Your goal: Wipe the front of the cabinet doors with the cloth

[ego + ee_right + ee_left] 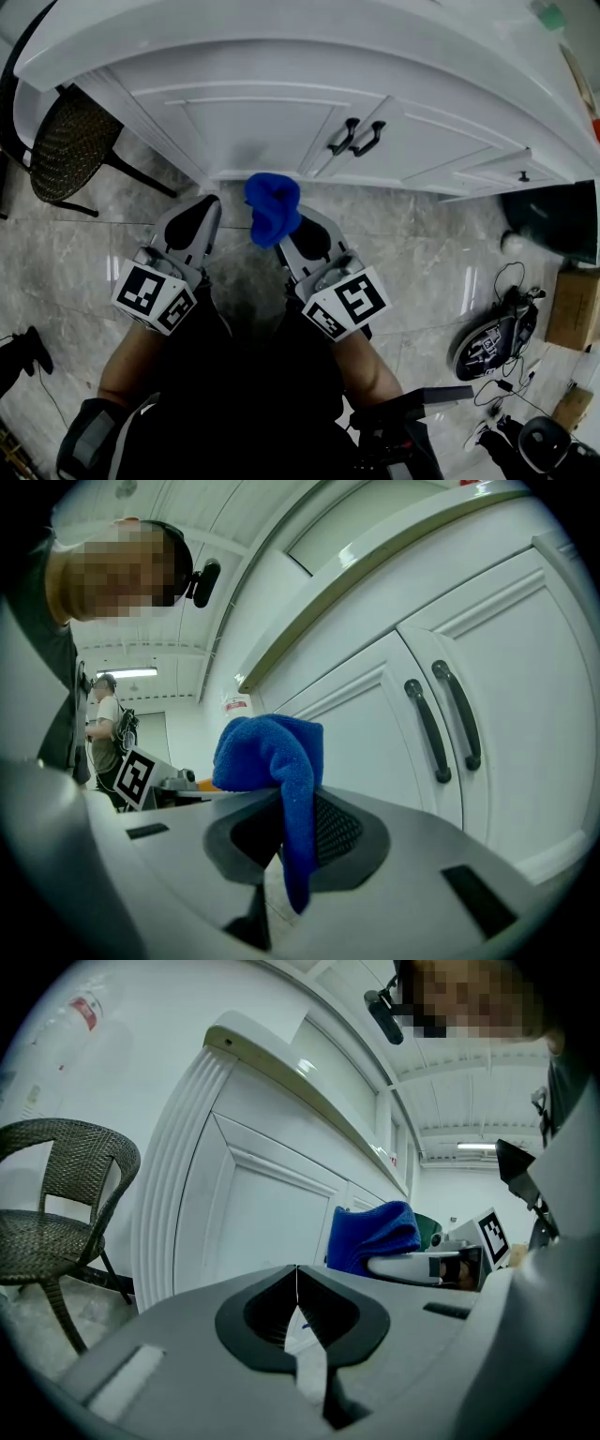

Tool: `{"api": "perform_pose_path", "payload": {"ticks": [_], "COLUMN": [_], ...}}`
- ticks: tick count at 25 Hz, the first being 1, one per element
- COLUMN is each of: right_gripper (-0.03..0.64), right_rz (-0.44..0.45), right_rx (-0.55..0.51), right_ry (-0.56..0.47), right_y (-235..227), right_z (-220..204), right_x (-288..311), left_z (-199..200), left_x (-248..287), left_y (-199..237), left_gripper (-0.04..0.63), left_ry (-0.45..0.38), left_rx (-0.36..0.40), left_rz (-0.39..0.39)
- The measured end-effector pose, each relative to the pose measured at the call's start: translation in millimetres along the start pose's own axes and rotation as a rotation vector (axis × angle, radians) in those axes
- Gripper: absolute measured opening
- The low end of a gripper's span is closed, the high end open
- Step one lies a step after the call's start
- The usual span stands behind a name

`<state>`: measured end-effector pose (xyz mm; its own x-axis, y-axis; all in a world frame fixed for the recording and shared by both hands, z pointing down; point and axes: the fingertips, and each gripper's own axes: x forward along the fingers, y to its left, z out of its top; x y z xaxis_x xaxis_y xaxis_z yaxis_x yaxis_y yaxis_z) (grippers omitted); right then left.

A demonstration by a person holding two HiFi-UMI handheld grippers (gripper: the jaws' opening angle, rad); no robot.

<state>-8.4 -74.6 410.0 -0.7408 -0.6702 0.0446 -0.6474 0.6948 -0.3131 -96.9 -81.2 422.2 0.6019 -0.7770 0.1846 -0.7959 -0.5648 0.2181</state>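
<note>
Gripping the blue cloth (273, 208), the right tool (281, 232) holds it bunched up at the bottom edge of the white cabinet doors (253, 127), left of the paired black handles (356, 138); whether cloth and door touch cannot be told. The left tool (208, 214) hovers just beside it, its jaws pressed together on nothing. Bare floor (412, 253) lies open beneath both tools. A wicker chair (66, 145) stands off the cabinet's left corner, and shoes (492, 342) and cables lie well to the right. Only the right gripper view shows the cloth pinched between the jaws with a tail hanging down. Only the left gripper view shows the cabinet's fluted corner post (173, 1204).
</note>
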Motion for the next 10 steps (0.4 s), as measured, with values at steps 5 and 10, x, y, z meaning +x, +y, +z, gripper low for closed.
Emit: {"api": "perform_pose_path", "payload": {"ticks": [5, 10], "right_gripper": [0.052, 0.052], "right_rz": [0.002, 0.005], "right_rx": [0.001, -0.002], "right_ry": [-0.003, -0.006], "right_y": [0.0, 0.2], "right_z": [0.4, 0.5], "right_x": [-1.1, -0.8], "left_z": [0.1, -0.6], "left_x": [0.2, 0.7], "left_y": [-0.4, 1.1], "left_gripper": [0.003, 0.003], "left_ry": [0.000, -0.003], "left_rx": [-0.002, -0.007], "left_rz": [0.000, 0.000]}}
